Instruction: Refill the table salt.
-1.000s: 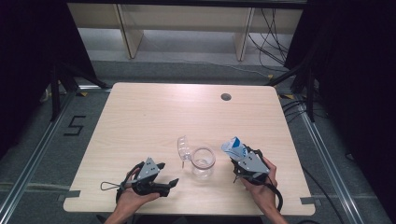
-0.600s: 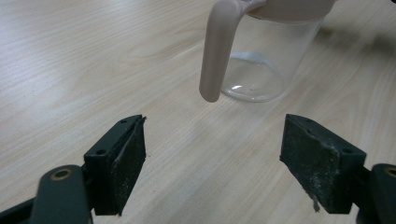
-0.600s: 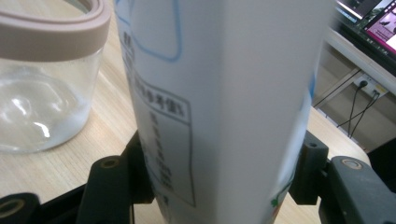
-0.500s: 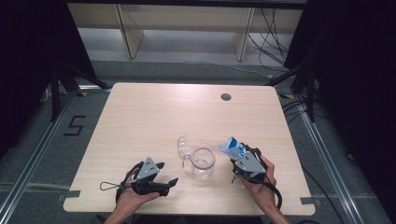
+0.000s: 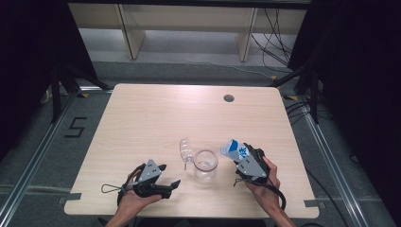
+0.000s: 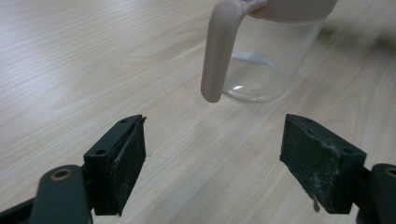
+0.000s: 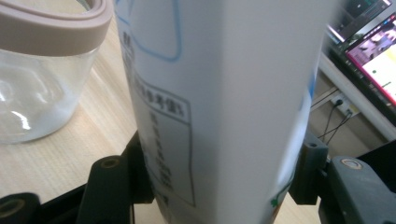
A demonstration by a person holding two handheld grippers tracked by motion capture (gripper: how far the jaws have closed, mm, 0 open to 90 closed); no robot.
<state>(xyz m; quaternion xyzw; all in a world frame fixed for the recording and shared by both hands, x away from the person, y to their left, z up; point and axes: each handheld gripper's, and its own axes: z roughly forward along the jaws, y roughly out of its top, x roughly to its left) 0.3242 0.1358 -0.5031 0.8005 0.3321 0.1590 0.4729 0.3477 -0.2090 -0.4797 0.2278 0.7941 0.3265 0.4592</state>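
Near the front edge of the desk [image 5: 142, 113], toward its left corner, the left claw [image 5: 169, 177] rests low with its jaws spread wide and nothing between them. In the left gripper view they frame bare wood, and the pink handle [image 6: 219, 51] of the clear jug [image 5: 205, 164] hangs just beyond them. The jug stands near the middle of the front edge, unheld. If pouring starts, nothing steadies it, so a knock from the carton could shove or tip it.

To its right, the right claw [image 5: 242, 158] grips a white and blue carton [image 5: 235, 150], tilted toward the jug's rim [image 7: 56, 23]. The carton's walls look soft; a tighter squeeze could crush it and spurt liquid over the desk, and a lean from too far off could miss the mouth.

Beside the jug's back left lies a clear plastic piece [image 5: 185, 147], too faint to identify. Whether the carton is open, and how full it is, cannot be told. The carton's print is blurred, and its top is cut off in the right gripper view.
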